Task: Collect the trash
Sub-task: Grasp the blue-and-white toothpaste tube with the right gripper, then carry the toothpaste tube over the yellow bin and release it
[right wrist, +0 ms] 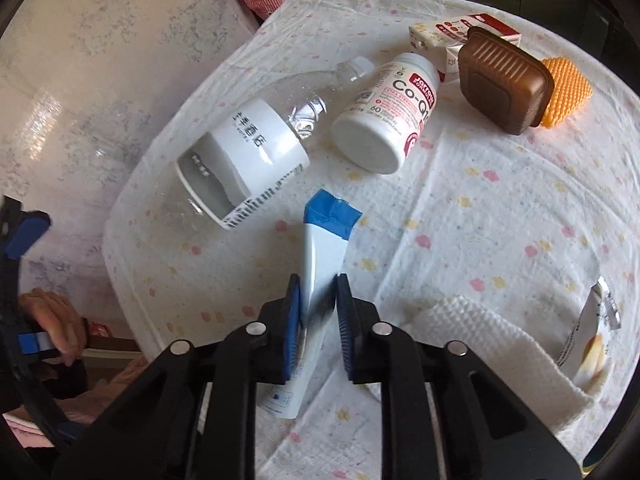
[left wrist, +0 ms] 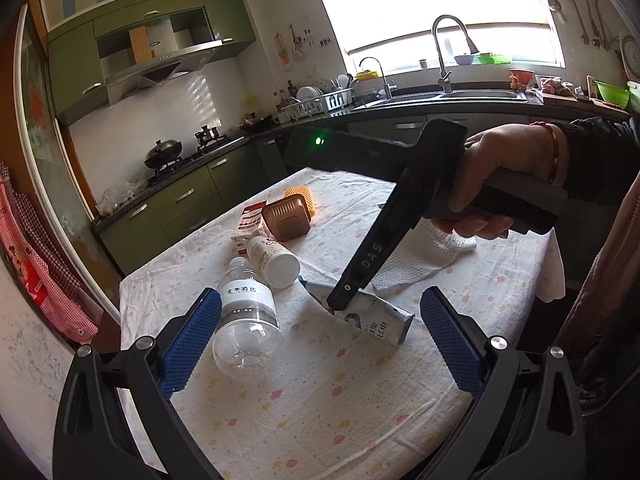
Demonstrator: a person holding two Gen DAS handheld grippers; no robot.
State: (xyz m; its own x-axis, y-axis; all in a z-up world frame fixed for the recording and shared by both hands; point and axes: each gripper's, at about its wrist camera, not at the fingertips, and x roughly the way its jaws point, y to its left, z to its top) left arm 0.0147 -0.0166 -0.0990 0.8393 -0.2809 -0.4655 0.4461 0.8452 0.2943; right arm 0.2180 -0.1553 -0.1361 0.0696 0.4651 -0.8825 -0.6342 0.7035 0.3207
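Note:
A flattened white and blue carton (right wrist: 322,256) lies on the table, and my right gripper (right wrist: 318,312) is shut on it; it also shows in the left wrist view (left wrist: 372,316) under the right gripper's black finger (left wrist: 360,272). My left gripper (left wrist: 320,336) is open and empty above the table's near side. A clear empty water bottle (left wrist: 246,316) lies by its left pad, also seen in the right wrist view (right wrist: 248,152). A white supplement bottle (left wrist: 274,258) lies beyond it, as the right wrist view (right wrist: 386,116) shows.
A brown plastic tub (left wrist: 288,218), a red and white box (left wrist: 248,224) and an orange mesh object (left wrist: 300,194) lie at the table's far side. A white paper towel (right wrist: 488,344) and a torn wrapper (right wrist: 592,336) lie at the right. Kitchen counters (left wrist: 400,104) stand behind.

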